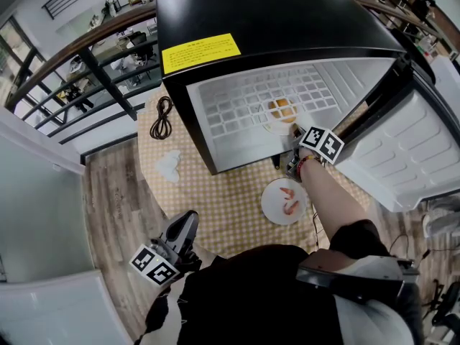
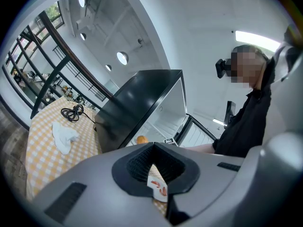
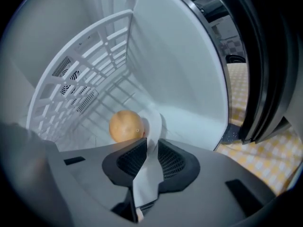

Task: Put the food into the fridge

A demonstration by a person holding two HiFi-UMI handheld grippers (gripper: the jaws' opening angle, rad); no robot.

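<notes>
My right gripper point(image 3: 147, 144) clamps the white plate's point(image 3: 154, 123) rim inside the fridge point(image 3: 189, 79), with the bun point(image 3: 126, 125) just beyond its fingertips, left. My left gripper point(image 2: 152, 148) is closed on nothing.

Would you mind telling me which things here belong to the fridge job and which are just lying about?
Job: fridge, plate with round food clamped in right gripper, shrimp plate.
Lying about: black cable, white cloth.

R tool point(image 1: 296, 138) at bun plate point(image 1: 272, 127) in fridge point(image 1: 273, 20); shrimp plate point(image 1: 276, 211) on table point(image 1: 215, 192); L tool point(image 1: 188, 221) low.
</notes>
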